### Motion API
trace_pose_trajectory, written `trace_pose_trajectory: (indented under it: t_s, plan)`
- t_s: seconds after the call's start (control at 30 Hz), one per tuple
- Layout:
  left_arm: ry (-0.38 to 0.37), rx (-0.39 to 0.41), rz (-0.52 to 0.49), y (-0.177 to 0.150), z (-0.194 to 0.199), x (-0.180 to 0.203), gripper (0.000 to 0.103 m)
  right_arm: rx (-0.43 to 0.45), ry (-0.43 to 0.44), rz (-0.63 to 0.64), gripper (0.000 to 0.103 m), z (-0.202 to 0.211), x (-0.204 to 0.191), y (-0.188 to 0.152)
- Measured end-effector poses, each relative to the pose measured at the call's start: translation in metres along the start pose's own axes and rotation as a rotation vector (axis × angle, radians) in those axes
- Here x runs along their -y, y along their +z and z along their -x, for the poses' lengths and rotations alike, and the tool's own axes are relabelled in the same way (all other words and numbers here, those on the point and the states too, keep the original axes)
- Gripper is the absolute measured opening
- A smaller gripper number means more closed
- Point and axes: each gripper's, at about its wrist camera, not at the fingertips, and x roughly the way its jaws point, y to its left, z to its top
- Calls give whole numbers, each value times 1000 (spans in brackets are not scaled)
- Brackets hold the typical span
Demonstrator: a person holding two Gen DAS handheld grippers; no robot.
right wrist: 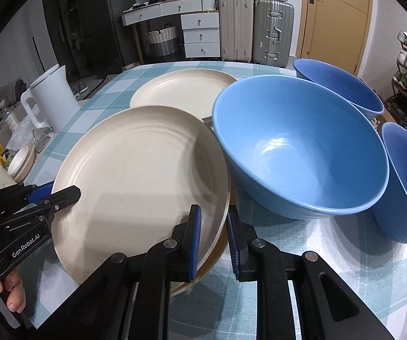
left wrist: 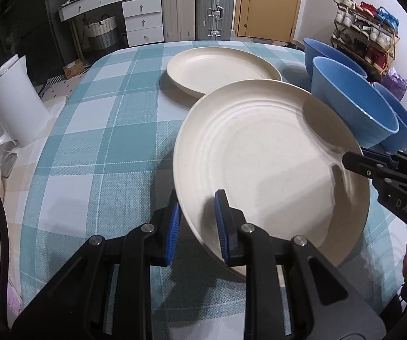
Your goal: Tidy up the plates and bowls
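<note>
Both tongs, left tongs (left wrist: 197, 226) and right tongs (right wrist: 213, 243), clamp the empty cream plate's (left wrist: 260, 155) rim beside empty blue bowls (right wrist: 300, 147).

Matt speckled cream plate (left wrist: 271, 164), glossy blue bowl (right wrist: 300, 153), woven checked tablecloth (left wrist: 95, 147)

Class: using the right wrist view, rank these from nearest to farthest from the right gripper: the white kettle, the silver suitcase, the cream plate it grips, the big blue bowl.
1. Gripped cream plate, between the right gripper pads.
2. Big blue bowl, just right of it.
3. White kettle, far left table edge.
4. Silver suitcase, against the back wall.
</note>
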Motion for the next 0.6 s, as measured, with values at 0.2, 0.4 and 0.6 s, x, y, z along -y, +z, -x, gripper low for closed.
trace_pose_trajectory:
  t_s: [0.2,0.4,0.6]
  plan:
    - [28,-9,-22,1,-5,4,21,0,-28,30,19,-3,-5,-3]
    - [43,-15,-42,0,-8,7,21,6,-43,37,19,-5,-6,-4]
    - [69,-14,-62,1,-12,10,21,6,-80,51,19,-6,-9,-8]
